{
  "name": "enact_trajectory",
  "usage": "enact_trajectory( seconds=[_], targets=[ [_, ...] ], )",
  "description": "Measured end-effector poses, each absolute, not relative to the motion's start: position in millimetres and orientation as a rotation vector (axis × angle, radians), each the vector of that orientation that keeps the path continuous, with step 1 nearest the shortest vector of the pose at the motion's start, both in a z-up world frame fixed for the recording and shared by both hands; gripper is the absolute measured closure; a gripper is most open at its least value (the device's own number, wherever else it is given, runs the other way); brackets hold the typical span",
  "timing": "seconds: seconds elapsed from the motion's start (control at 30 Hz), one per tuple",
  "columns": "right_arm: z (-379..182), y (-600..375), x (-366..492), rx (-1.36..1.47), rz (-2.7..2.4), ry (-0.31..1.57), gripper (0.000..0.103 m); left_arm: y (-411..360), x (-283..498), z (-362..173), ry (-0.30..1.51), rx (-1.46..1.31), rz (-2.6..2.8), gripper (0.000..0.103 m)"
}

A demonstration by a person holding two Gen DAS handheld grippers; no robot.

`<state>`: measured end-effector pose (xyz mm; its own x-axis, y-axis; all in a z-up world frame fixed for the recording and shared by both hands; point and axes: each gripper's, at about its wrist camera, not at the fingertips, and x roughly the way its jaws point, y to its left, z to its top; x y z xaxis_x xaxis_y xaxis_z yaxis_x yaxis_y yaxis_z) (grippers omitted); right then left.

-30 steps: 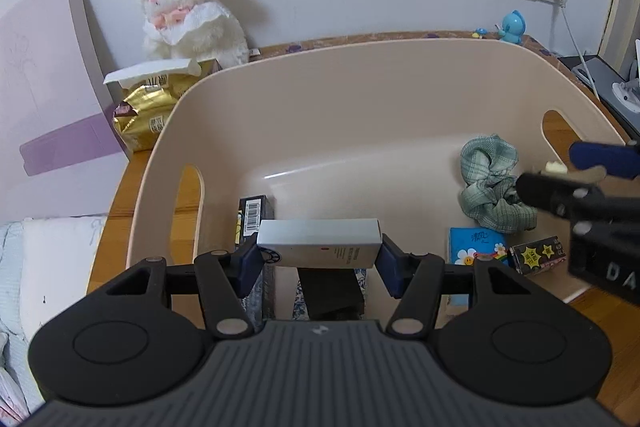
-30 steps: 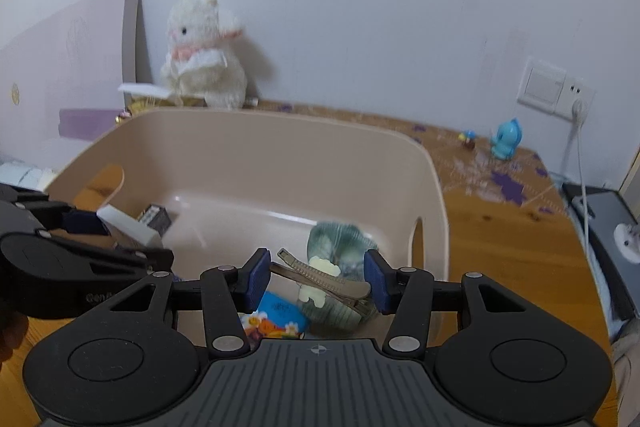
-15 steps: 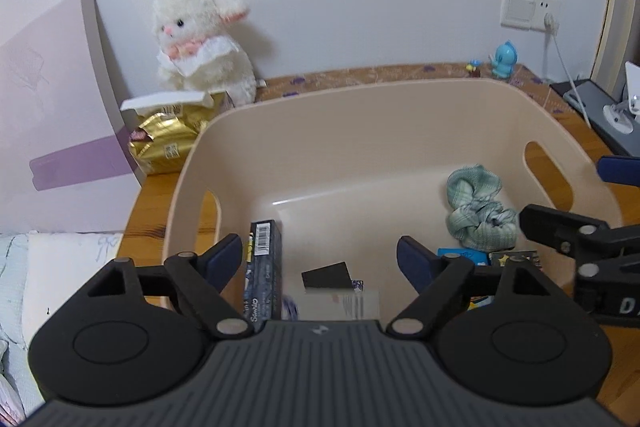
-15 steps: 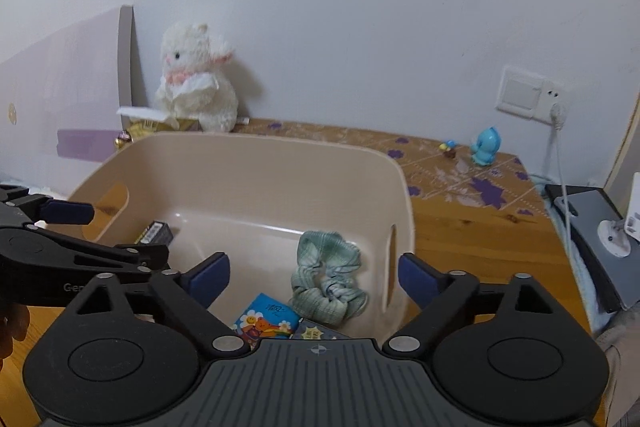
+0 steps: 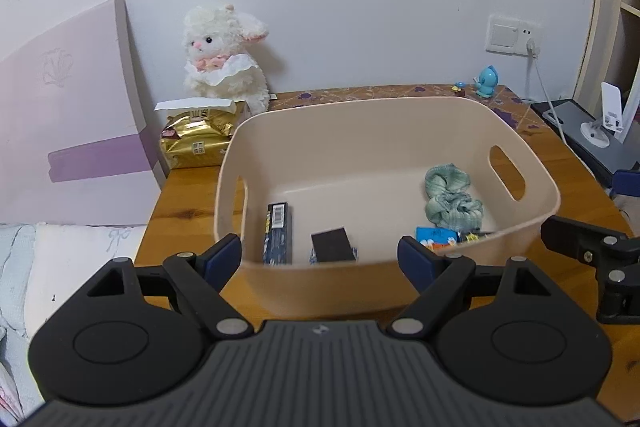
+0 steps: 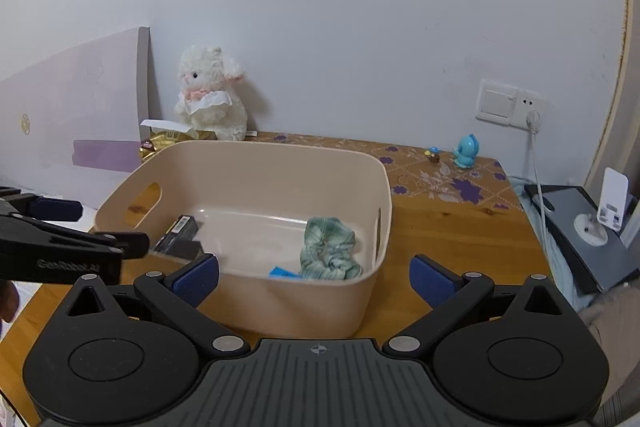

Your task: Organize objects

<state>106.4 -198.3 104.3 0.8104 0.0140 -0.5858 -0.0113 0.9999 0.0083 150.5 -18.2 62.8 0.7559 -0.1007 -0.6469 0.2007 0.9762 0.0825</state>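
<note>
A beige plastic bin [image 5: 400, 123] [image 6: 256, 307] stands on the wooden table [image 5: 188, 195]. Inside lie a dark blue barcode box [image 5: 278, 233], a black box [image 5: 332, 245], a green checked scrunchie [image 5: 450, 199] [image 6: 328, 247], a blue cartoon packet [image 5: 436, 237] and a small star-print box [image 5: 474, 235]. My left gripper [image 5: 320, 259] is open and empty in front of the bin's near wall. My right gripper [image 6: 314, 281] is open and empty, also outside the near wall. The left gripper also shows at the left of the right wrist view [image 6: 116, 245].
A white plush lamb [image 5: 224, 63] and a gold tissue pack [image 5: 196, 141] sit behind the bin. A lilac board [image 5: 68, 131] leans at the left. A blue figurine [image 5: 486, 83], a wall socket with cable [image 5: 514, 37] and a dark device [image 5: 580, 131] are at the right.
Both grippers opened: the left let go of a white box and the right let go of a hair clip, into the bin. Both then pulled back and up, out of the bin.
</note>
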Motion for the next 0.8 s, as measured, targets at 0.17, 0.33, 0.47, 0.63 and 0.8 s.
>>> enact_trajectory(
  seconds=[0.17,0.33,0.47,0.63,0.8],
  targets=[
    [104.2,-202.1,84.3,0.025,0.012,0.642,0.0,-8.9,121.3,70.4,0.694,0.125,-0.168,0.017],
    [108.2,-202.2,62.6,0.018,0.002,0.639,0.0,-3.4,94.8,75.9,0.681,0.132,-0.158,0.017],
    [111.1,-200.6,45.7,0.011,0.007,0.643,0.0,-0.3,75.4,78.9,0.672,0.136,-0.157,0.017],
    [115.5,-198.3,27.7,0.013,0.012,0.644,0.0,3.1,54.2,81.4,0.667,0.134,-0.164,0.017],
    [117.2,-197.3,12.3,0.014,0.014,0.647,0.0,7.8,36.3,80.4,0.67,0.114,-0.164,0.017]
  ],
)
